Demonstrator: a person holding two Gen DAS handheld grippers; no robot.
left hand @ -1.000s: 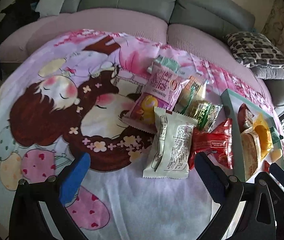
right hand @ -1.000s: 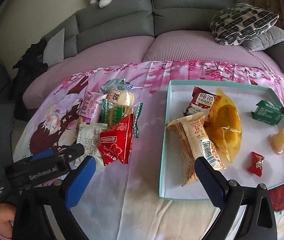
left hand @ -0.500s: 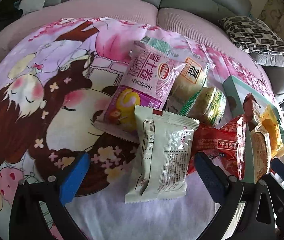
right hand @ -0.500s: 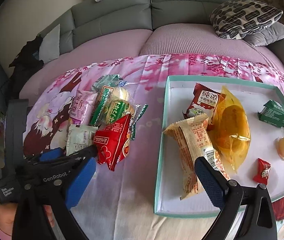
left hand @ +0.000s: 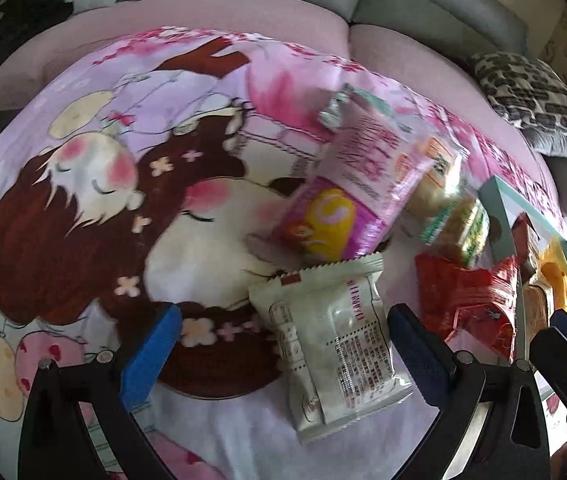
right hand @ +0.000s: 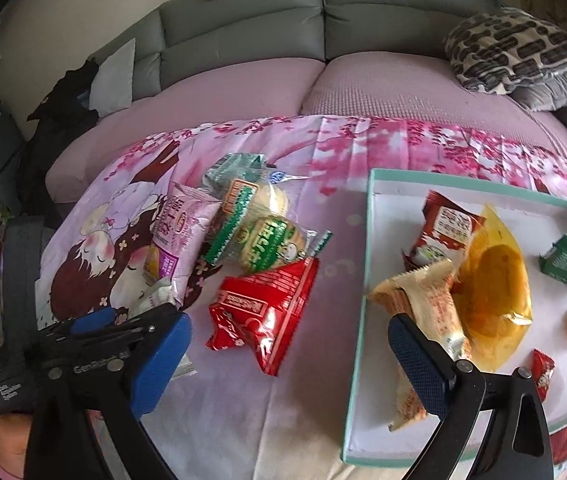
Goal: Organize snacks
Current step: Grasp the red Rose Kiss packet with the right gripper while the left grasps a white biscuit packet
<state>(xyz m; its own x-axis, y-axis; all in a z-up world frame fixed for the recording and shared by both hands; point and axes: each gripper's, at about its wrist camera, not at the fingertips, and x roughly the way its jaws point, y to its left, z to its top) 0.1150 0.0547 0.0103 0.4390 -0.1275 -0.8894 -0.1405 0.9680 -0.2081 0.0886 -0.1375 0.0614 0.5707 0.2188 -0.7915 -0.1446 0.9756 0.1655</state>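
Left gripper lines up on the white packet while the tray waits.

Left wrist view: the left gripper (left hand: 283,344) is spread wide, straddling the white packet (left hand: 333,344) at the near edge of the snack pile on the blanket (left hand: 83,200), seemingly to pinch it. Right wrist view: the right gripper (right hand: 287,348) hangs spread and empty over the tray (right hand: 361,308), whose near left edge shows some snacks already inside.

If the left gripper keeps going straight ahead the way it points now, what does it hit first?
Most likely the white crinkled snack packet, which lies between the open fingers of the left gripper. Beyond it sits the pink swiss-roll packet. Depth is unclear in the fisheye view.
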